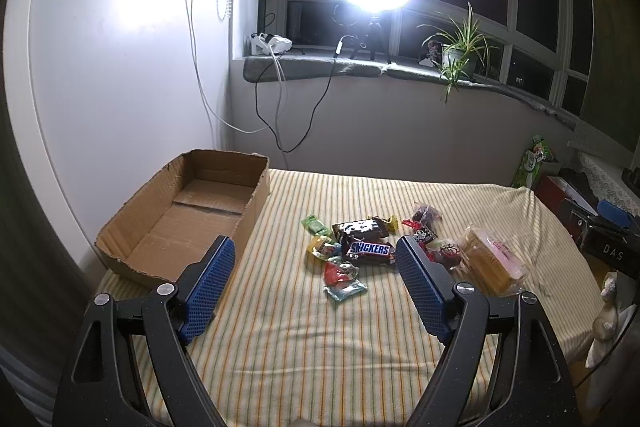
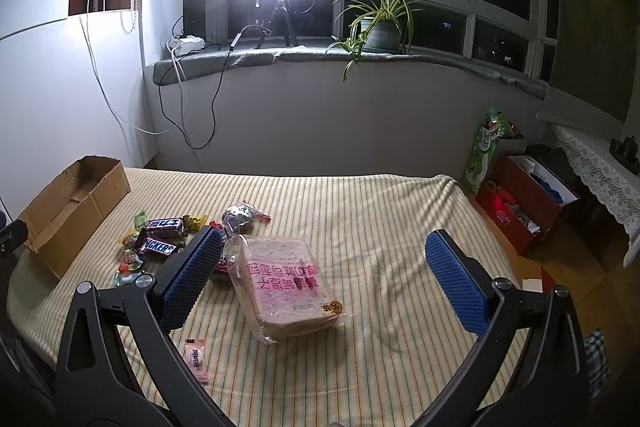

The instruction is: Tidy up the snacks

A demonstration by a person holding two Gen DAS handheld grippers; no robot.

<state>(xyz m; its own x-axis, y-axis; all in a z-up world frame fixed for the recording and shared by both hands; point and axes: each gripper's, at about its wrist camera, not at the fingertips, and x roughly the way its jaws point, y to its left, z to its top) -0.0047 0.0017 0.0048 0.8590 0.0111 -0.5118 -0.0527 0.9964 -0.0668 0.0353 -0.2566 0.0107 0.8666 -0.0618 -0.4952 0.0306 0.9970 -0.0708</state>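
A wide strip of bare striped bed cover (image 2: 400,227) is lying open right of the bagged bread (image 2: 286,287), giving the right tool (image 2: 324,263) free passage. The snack pile (image 1: 360,247) is crowding the bread's left side. The cardboard box (image 1: 188,211) is standing open-topped at the bed's left edge, its near wall just beside the left tool (image 1: 316,263). A small wrapped sweet (image 2: 196,359) is lying alone near the front.

Cardboard box (image 1: 184,215) open-topped, empty, at bed's left edge; snack pile (image 1: 352,247) in mid-bed, right of box: two Snickers bars (image 1: 370,249), small bright candies touching; bagged bread (image 2: 286,281) flat, pink print, right of pile; one small packet (image 2: 196,361) apart, nearer camera.
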